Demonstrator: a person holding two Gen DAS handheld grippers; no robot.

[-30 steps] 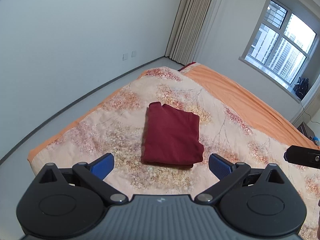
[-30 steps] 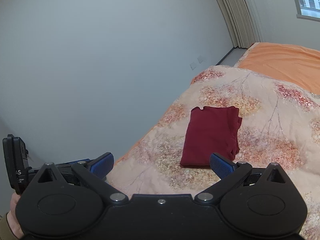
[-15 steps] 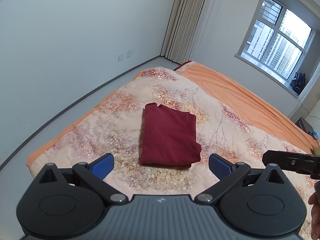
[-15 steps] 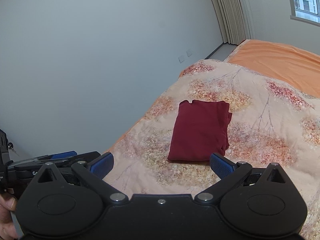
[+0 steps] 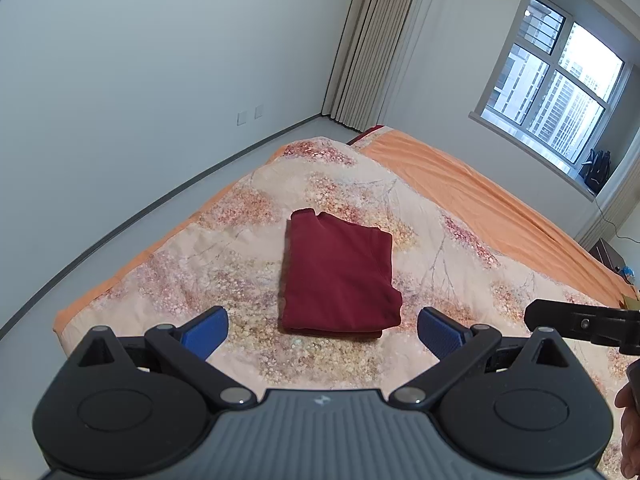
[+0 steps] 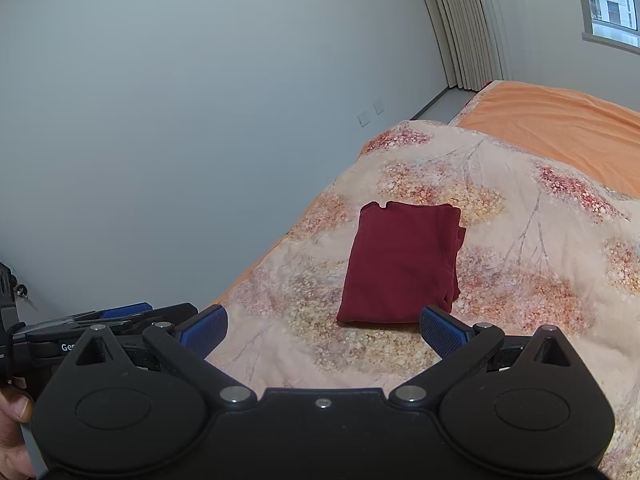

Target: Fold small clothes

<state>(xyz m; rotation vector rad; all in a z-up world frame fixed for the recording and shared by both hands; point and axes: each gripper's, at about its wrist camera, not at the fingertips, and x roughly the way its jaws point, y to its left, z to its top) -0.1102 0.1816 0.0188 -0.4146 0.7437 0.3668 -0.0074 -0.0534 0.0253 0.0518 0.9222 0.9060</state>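
— Where is the cloth relative to your tools?

— The folded dark red garment [image 5: 338, 276] lies flat on the floral quilt [image 5: 248, 256], ahead of your left gripper [image 5: 322, 330], whose blue pads [image 5: 204, 330] stand wide apart with nothing between them. It sits beyond the tips, untouched. Your right gripper [image 6: 323, 330] is spread just as wide and empty; the garment [image 6: 400, 266] lies ahead of it too, its near edge just past the right pad [image 6: 442, 330].

— What does each view add?

— Your left camera shows the window [image 5: 556, 92], the curtain [image 5: 368, 48] and the orange sheet [image 5: 480, 200] running far along the bed. Your right camera shows the garment's layered right edge.

— And your hands?

— Both tools are held above the bed, tilted down toward the quilt. Your right camera catches the left gripper [image 6: 108, 320] at its left edge, with your fingers [image 6: 16, 412] below it.
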